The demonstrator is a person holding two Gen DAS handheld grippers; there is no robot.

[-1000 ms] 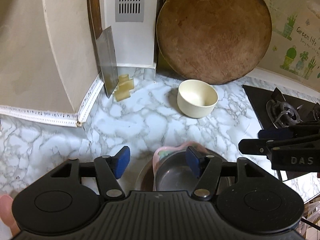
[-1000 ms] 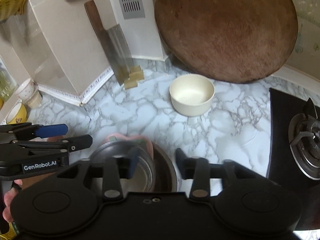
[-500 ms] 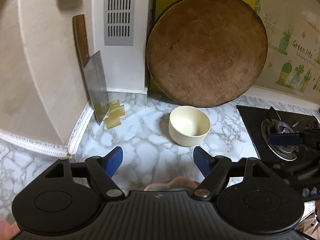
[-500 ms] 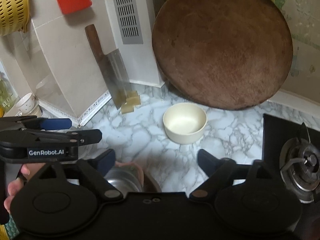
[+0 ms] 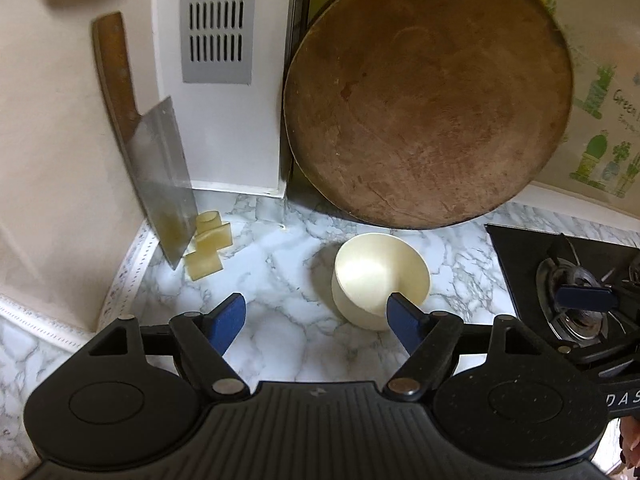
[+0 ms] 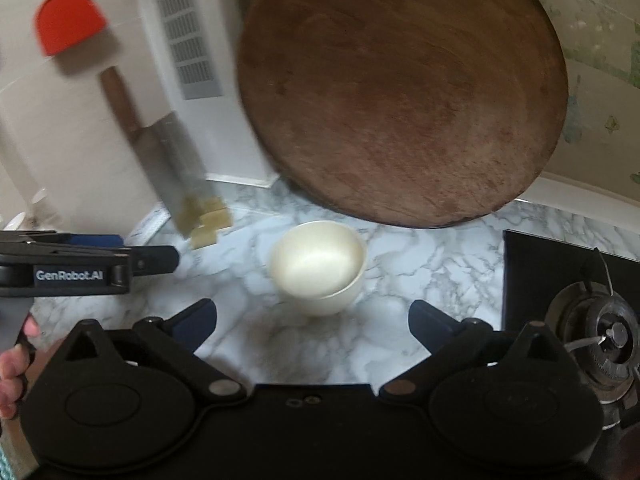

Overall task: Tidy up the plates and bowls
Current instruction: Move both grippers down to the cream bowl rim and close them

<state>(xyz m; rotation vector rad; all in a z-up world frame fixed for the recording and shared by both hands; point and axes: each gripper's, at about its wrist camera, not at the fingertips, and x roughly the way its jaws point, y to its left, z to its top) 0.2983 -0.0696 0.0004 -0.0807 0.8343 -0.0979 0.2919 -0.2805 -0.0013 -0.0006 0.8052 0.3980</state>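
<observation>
A second ago both grippers stood over a metal bowl on a pink plate; those are out of sight now. The left gripper [image 5: 316, 320] is spread wide with nothing between its fingers. The right gripper [image 6: 314, 318] is opening wider, also with nothing between its fingers. The cream bowl [image 5: 380, 278] sits on the marble counter [image 5: 272, 264] near its back edge, below the round wooden board [image 5: 428, 100]. The right view is blurry, so the knife [image 6: 176, 160] is hard to make out. The stove [image 5: 576, 280] is cut off at the right edge.
</observation>
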